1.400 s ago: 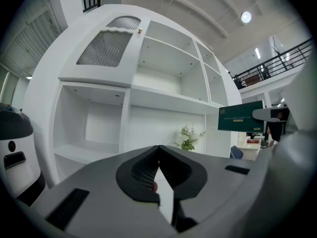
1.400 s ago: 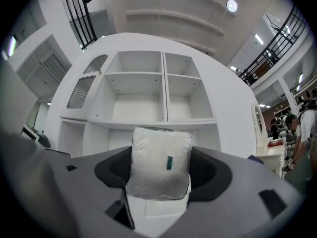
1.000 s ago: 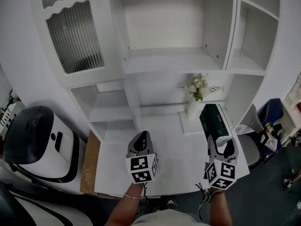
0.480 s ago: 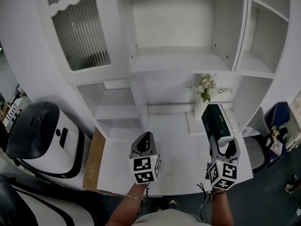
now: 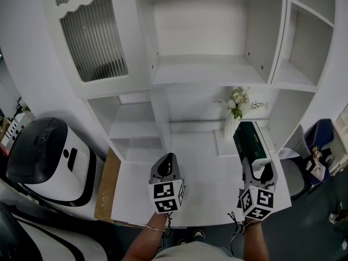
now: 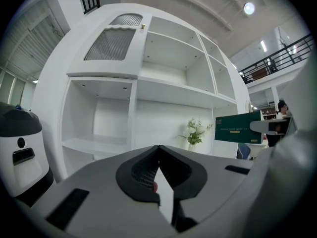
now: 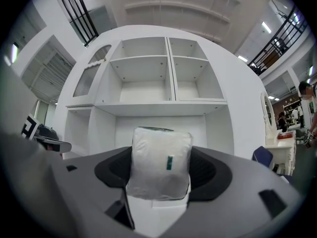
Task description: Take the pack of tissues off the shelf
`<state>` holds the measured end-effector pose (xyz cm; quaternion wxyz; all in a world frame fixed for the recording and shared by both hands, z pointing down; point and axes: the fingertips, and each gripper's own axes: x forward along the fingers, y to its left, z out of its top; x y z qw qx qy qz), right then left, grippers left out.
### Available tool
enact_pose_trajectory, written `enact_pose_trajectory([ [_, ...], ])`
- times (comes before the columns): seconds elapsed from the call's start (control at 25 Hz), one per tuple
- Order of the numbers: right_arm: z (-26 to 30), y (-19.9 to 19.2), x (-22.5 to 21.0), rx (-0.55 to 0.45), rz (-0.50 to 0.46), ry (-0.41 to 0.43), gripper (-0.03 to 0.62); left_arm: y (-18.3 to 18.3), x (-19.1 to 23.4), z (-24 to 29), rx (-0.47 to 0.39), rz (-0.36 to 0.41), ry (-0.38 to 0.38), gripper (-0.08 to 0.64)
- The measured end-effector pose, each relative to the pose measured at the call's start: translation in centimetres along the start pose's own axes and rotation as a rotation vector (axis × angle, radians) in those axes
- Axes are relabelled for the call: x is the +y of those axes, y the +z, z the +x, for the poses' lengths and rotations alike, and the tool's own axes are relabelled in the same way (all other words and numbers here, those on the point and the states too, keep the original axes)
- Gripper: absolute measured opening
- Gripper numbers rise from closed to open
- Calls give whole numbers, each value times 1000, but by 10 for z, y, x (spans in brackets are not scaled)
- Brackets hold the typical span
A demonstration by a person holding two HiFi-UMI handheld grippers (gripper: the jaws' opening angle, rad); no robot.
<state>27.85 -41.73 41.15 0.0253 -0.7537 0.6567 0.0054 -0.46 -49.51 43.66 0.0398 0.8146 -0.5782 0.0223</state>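
Note:
The pack of tissues [image 5: 249, 141] is dark green with a white wrapped end. My right gripper [image 5: 256, 166] is shut on that end and holds the pack level, pointing at the shelf unit. In the right gripper view the white end [image 7: 160, 163] fills the space between the two jaws of that gripper [image 7: 161, 156]. The left gripper view shows the green side of the pack [image 6: 237, 128] at the right, in the air. My left gripper [image 5: 168, 157] hovers over the white ledge [image 5: 201, 181], shut [image 6: 159, 148], with nothing in it.
A white shelf unit [image 5: 201, 69] with bare compartments stands ahead. A vase of white flowers [image 5: 235, 110] is on the ledge just beyond the pack. A white and black machine [image 5: 46, 162] stands at the left, a blue chair [image 5: 321, 135] at the right.
The head view has shifted a little, so the shelf sits lower in the picture. Both grippers and the pack keep their places.

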Motion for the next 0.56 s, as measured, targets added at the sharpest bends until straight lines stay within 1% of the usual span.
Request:
enact_pose_trajectory([
  [0.56, -3, -2, -6, 5, 2, -10, 322, -5, 0, 0, 3, -24, 15, 17],
])
